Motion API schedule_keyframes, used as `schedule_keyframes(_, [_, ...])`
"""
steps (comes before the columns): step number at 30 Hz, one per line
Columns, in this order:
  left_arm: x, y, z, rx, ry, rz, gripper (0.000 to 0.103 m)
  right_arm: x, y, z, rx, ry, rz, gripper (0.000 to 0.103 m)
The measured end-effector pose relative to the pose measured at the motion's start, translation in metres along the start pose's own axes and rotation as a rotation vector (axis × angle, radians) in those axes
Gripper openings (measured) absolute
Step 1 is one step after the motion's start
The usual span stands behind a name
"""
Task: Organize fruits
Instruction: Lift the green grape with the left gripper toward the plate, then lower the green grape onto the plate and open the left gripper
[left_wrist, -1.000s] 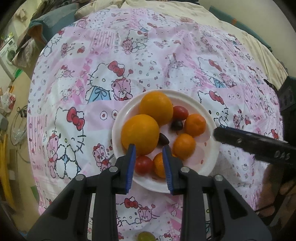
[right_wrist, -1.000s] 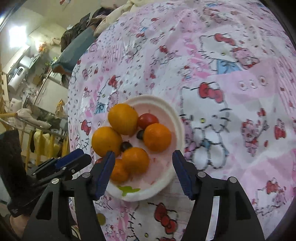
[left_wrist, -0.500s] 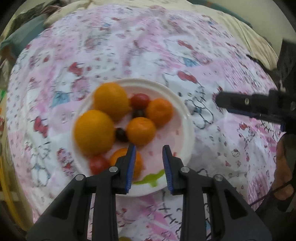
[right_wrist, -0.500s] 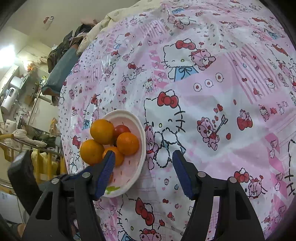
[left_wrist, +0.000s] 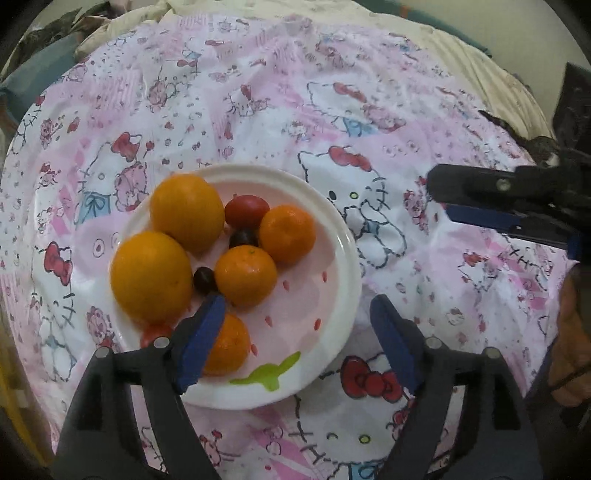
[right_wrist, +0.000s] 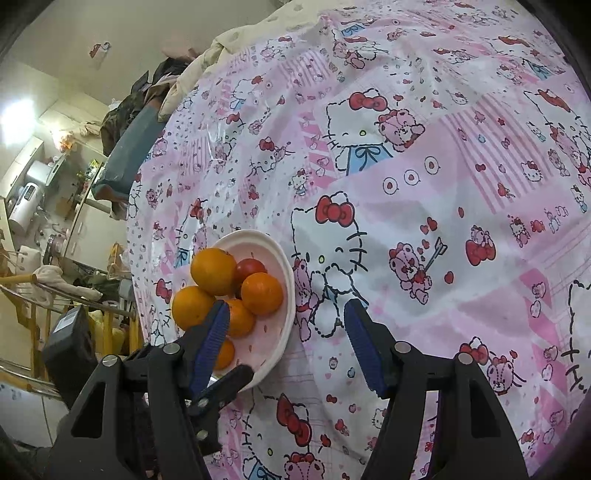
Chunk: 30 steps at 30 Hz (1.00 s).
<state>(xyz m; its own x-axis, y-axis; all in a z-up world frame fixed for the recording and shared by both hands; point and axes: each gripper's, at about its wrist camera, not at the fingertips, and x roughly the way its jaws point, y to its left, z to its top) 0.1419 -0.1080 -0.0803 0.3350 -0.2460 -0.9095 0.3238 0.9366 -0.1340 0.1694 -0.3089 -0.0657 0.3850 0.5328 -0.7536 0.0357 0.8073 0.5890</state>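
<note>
Left gripper: jaws opening from near-shut a second ago, now wide; nothing between pads, only bare plate rim below

Right gripper: jaws half open, unchanged; empty, over tablecloth at plate's 3 o'clock

Plate: two large oranges at 9–11 o'clock, mandarins at centre, red tomato at 12, dark grapes between

Judgement: opening suggests left gripper preparing next pick; nearest fruit is mandarin at plate's 7 o'clock, beside left pad

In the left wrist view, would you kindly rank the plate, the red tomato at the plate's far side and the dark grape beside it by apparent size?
1. Plate
2. Red tomato
3. Dark grape, partly hidden by neighbouring fruit
</note>
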Motion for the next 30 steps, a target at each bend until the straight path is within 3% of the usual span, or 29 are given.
schedule_keyframes(2, [-0.011, 0.006, -0.003, -0.005, -0.003, 0.001, 0.078, -0.001, 0.001, 0.001, -0.004, -0.001, 0.003, 0.067])
schedule_keyframes(6, [-0.057, 0.048, -0.001, -0.139, -0.110, -0.020, 0.079, -0.004, 0.004, 0.005, 0.006, -0.011, 0.023, 0.067])
schedule_keyframes(9, [-0.072, 0.079, -0.003, -0.232, -0.130, 0.070, 0.083, -0.006, 0.008, 0.005, 0.003, -0.019, 0.035, 0.067])
schedule_keyframes(11, [-0.066, 0.092, -0.014, -0.268, -0.062, 0.119, 0.083, -0.005, 0.010, 0.004, 0.001, -0.015, 0.039, 0.067])
schedule_keyframes(14, [-0.045, 0.099, -0.049, -0.317, 0.149, 0.066, 0.081, -0.002, 0.012, 0.001, -0.005, 0.002, 0.035, 0.067])
schedule_keyframes(16, [-0.037, 0.090, -0.072, -0.281, 0.257, 0.046, 0.081, -0.001, 0.012, 0.001, -0.007, 0.006, 0.032, 0.067])
schedule_keyframes(17, [-0.035, 0.082, -0.085, -0.249, 0.291, 0.048, 0.079, -0.001, 0.013, 0.000, -0.007, 0.007, 0.031, 0.067])
schedule_keyframes(20, [-0.025, 0.064, -0.103, -0.175, 0.357, 0.048, 0.050, -0.001, 0.016, 0.000, -0.014, 0.008, 0.032, 0.067])
schedule_keyframes(23, [-0.014, 0.049, -0.108, -0.087, 0.376, 0.104, 0.039, -0.001, 0.017, -0.001, -0.014, 0.008, 0.033, 0.067])
schedule_keyframes(25, [-0.011, 0.045, -0.108, -0.051, 0.375, 0.131, 0.023, -0.001, 0.018, -0.002, -0.011, 0.009, 0.037, 0.067])
schedule_keyframes(30, [-0.020, 0.040, -0.101, -0.042, 0.362, 0.135, 0.023, -0.006, 0.016, -0.004, -0.012, 0.003, 0.038, 0.067])
